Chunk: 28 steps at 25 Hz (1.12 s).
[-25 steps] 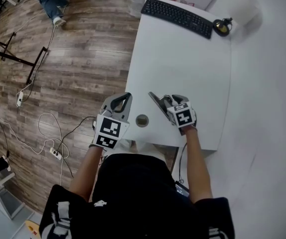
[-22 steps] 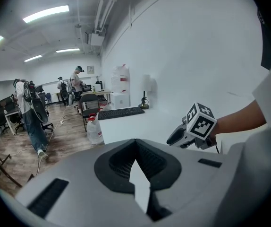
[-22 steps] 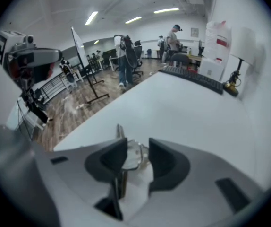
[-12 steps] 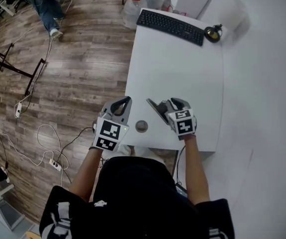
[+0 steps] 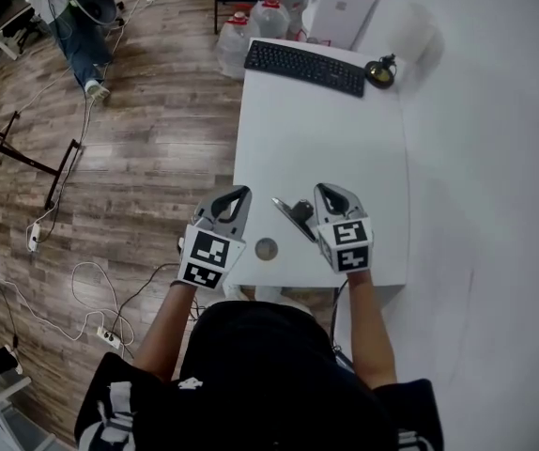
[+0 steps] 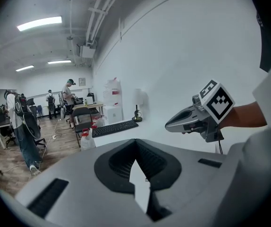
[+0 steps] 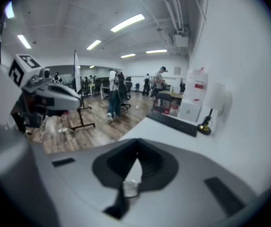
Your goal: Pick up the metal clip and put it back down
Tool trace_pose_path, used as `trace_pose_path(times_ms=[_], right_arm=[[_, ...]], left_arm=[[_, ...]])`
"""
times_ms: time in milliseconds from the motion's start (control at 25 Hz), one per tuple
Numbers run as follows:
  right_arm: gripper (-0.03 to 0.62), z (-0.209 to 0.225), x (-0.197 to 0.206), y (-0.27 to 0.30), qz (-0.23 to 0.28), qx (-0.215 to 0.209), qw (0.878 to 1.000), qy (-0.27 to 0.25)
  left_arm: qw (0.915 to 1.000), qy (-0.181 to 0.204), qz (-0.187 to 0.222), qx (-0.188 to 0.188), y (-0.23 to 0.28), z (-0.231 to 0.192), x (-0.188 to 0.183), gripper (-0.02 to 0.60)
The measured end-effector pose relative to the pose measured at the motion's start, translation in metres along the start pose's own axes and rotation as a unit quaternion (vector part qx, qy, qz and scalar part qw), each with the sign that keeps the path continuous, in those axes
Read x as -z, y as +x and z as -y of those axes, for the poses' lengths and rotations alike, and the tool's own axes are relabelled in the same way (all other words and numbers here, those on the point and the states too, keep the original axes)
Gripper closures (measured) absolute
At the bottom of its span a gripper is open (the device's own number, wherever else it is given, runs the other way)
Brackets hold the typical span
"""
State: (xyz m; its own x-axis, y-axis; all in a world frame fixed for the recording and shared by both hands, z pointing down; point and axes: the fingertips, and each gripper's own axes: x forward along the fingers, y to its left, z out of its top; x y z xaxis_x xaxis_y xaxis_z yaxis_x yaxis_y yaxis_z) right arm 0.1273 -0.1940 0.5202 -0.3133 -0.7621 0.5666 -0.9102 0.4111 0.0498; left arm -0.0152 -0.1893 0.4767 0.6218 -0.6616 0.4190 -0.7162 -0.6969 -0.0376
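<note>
The metal clip (image 5: 291, 211), a grey and dark strip, sits near the front edge of the white table (image 5: 326, 130). My right gripper (image 5: 324, 190) is directly to its right and shut on it. In the right gripper view a small silvery piece of the clip (image 7: 131, 187) is pinched low in the right gripper (image 7: 136, 154), with a dark strip trailing down and left. My left gripper (image 5: 240, 193) hovers at the table's front left corner, apart from the clip. In the left gripper view the left gripper (image 6: 135, 142) is shut with nothing in it.
A round cable hole (image 5: 267, 249) lies in the table between the grippers. At the far end are a black keyboard (image 5: 304, 67) and a small dark stand (image 5: 378, 71). Water jugs (image 5: 241, 31) and a white box (image 5: 340, 6) stand beyond. Cables (image 5: 110, 336) trail across the wooden floor.
The head view has tilted, so the table sits lower and further things show. The right gripper's jaws have closed on the clip. Neither hand has moved across the table.
</note>
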Motion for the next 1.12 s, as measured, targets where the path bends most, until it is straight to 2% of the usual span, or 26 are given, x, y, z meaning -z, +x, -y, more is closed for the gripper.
trace_pose_path(times_ms=[360,640,880,1120], right_arm=[[0.559,-0.003,-0.085,-0.058,0.106,0.03,0.994,-0.026],[0.559,-0.005,-0.125,-0.085,0.16,0.047,0.986,-0.029],[0.559,-0.012,-0.147,-0.107,0.198,0.061,0.978,-0.039],[0.559,-0.017,-0.154,-0.115,0.21,0.064,0.975,-0.038]], left_arm=[[0.9987,0.03,0.042,-0.002,-0.014,-0.003,-0.044,0.557],[0.9945,0.054,0.088,-0.015,-0.033,-0.014,-0.085,0.557],[0.9905,0.062,0.121,-0.021,-0.049,-0.014,-0.112,0.557],[0.9864,0.072,0.146,-0.023,-0.062,-0.012,-0.131,0.557]])
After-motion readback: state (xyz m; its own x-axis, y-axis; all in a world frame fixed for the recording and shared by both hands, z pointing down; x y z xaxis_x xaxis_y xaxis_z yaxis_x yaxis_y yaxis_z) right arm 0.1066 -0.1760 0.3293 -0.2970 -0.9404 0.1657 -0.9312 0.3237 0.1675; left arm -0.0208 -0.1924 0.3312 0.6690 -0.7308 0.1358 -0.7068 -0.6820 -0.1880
